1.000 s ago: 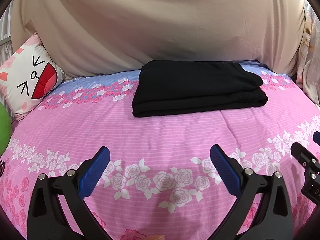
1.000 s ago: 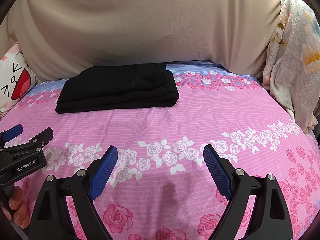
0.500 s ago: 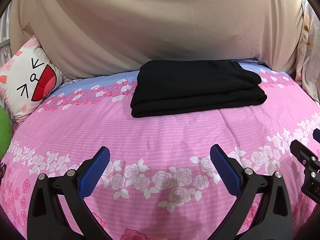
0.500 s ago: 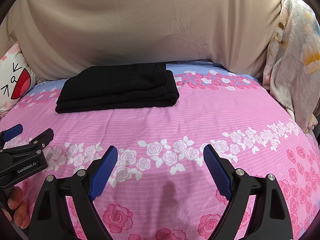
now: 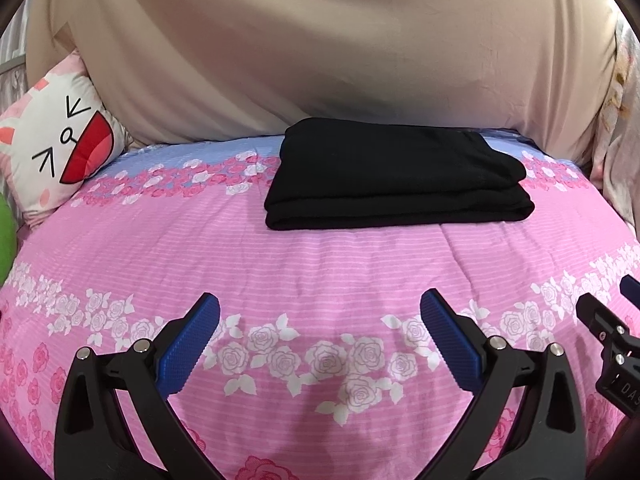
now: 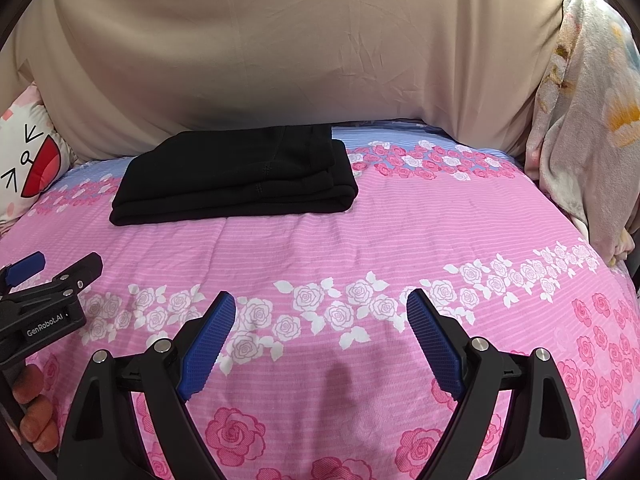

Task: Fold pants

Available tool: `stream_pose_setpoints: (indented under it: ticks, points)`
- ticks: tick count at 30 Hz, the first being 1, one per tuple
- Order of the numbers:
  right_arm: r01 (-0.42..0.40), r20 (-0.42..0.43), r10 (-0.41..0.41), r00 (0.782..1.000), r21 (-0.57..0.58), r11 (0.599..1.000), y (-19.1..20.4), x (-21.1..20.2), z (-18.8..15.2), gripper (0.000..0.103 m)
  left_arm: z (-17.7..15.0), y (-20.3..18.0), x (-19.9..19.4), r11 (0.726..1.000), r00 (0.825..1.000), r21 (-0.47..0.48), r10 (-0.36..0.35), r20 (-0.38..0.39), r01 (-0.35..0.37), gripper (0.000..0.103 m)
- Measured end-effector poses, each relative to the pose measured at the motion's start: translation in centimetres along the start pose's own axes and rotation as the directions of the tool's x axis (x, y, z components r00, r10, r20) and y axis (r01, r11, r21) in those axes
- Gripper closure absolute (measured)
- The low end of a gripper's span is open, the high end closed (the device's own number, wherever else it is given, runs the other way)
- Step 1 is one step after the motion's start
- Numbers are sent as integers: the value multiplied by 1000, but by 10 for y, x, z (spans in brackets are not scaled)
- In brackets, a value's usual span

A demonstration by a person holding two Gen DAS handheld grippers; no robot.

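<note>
Beige fabric [image 5: 320, 48] is hanging as a wide backdrop across the far side of both views, its lower edge meeting the bed. Spreading beneath it, a pink bedspread [image 5: 360, 264] printed with bands of white and pink roses is covering the whole surface, turning to a blue strip along the far edge. On the right a pale floral blanket [image 6: 584, 128] is draping down beside the bedspread. The black pants [image 5: 392, 176] are lying folded into a flat, layered rectangle on the far part of the bedspread, close to the beige fabric, with the rounded folds facing the cameras; in the right wrist view they [image 6: 240, 176] are sitting left of centre. A cat-face pillow [image 5: 60, 148] is leaning at the far left, well apart from the pants, and a sliver of something green [image 5: 6, 236] is showing just below it. The left gripper [image 5: 320, 328] is hovering above the near rose band, its blue-padded jaws standing wide apart with nothing between them, well short of the pants. The right gripper [image 6: 320, 324] is hovering alongside it, jaws likewise spread and empty. In the right wrist view, fingers [image 6: 36, 416] are curling around the left gripper's handle at the lower left edge.
</note>
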State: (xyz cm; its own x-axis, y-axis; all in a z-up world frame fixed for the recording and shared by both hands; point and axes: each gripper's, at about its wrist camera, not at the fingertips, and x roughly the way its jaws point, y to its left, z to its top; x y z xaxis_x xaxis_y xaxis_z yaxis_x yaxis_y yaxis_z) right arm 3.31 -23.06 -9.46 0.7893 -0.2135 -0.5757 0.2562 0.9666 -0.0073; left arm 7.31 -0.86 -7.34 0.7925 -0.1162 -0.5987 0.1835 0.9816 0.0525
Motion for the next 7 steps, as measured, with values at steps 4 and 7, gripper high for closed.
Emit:
stream_pose_setpoints:
  ticks: [4, 7]
  points:
    - [-2, 0, 2, 1000, -2, 1000, -1, 1, 0, 17, 0, -6, 2, 999, 1000, 36, -1, -15, 2, 5]
    - [-3, -1, 3, 1000, -2, 1000, -2, 1, 1, 17, 0, -6, 3, 999, 1000, 39, -12, -18, 13, 5]
